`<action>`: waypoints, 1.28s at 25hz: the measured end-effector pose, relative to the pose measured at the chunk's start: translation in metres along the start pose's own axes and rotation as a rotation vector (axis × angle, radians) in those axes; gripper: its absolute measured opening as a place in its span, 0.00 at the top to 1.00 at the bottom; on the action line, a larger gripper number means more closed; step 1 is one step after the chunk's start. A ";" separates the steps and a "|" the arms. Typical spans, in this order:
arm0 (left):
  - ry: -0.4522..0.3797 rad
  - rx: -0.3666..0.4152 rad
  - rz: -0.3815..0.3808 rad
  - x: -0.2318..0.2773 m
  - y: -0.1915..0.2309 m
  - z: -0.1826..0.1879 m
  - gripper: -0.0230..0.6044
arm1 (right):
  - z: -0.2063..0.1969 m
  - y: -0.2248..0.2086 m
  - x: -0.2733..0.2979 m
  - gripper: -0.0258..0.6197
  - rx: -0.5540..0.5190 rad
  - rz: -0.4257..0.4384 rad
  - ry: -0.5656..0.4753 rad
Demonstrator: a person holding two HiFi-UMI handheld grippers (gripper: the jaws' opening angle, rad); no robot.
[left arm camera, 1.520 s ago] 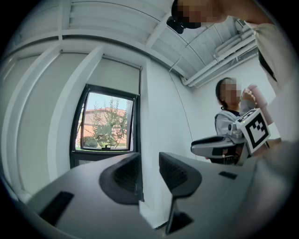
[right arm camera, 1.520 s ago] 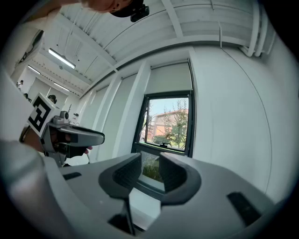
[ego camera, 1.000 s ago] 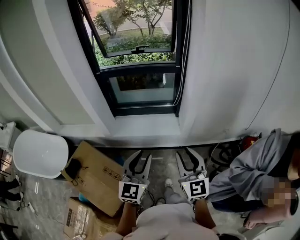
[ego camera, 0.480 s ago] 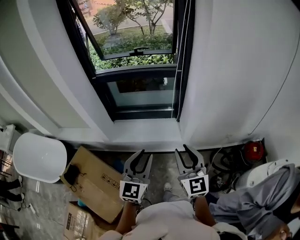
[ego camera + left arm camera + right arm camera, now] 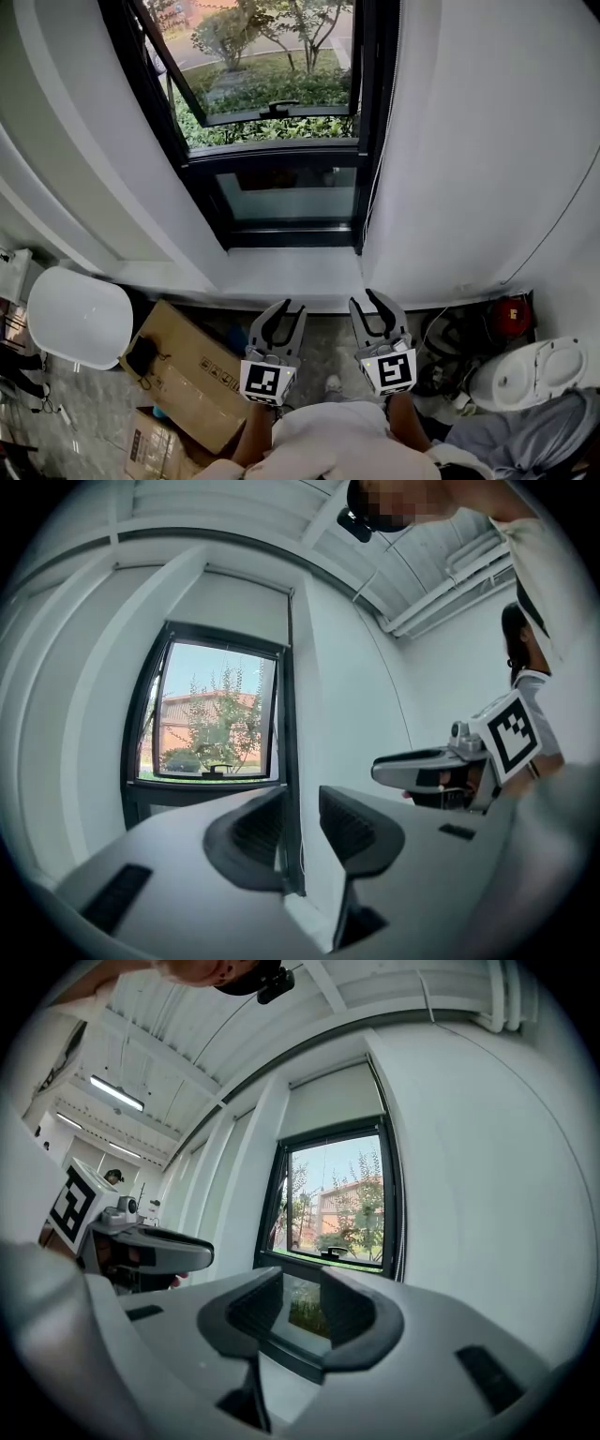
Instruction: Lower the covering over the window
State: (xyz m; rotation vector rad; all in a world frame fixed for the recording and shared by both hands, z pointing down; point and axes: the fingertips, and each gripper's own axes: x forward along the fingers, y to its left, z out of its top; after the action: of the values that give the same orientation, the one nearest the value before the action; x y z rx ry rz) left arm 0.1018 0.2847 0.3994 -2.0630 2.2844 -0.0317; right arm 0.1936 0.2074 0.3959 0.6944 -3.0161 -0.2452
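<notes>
White wall with black window frame (image 5: pixel 281 157) is filling 12 o'clock; both tools are hanging empty at 6 o'clock.
Left gripper (image 5: pixel 284 316) and right gripper (image 5: pixel 373 311) are showing spread jaws, nothing between them. Blind (image 5: pixel 337 1101) is sitting rolled high; pull cord (image 5: pixel 376 150) is hanging at 1 o'clock along the frame. Best bet: right gripper reaching up, pinching the cord squarely, pulling steadily.

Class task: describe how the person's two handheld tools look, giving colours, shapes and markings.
The left tool and right tool match: pale grey bodies, two curved jaws lined with dark ribbed pads, and a white cube bearing black square markers behind each. The person wears a light-coloured top.
</notes>
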 end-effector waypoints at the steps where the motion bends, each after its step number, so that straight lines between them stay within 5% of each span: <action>1: 0.003 0.000 0.002 0.004 0.002 -0.001 0.77 | -0.002 -0.003 0.004 0.79 0.002 0.001 0.003; 16: 0.025 0.018 0.052 0.068 0.018 -0.007 0.78 | -0.017 -0.053 0.055 0.79 0.031 0.038 0.018; 32: -0.022 0.025 0.013 0.145 0.052 -0.004 0.78 | -0.012 -0.089 0.126 0.79 0.033 0.013 -0.040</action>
State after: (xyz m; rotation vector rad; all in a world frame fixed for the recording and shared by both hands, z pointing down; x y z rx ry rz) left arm 0.0349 0.1459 0.3959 -2.0266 2.2731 -0.0365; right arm 0.1197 0.0715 0.3932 0.6808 -3.0684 -0.2118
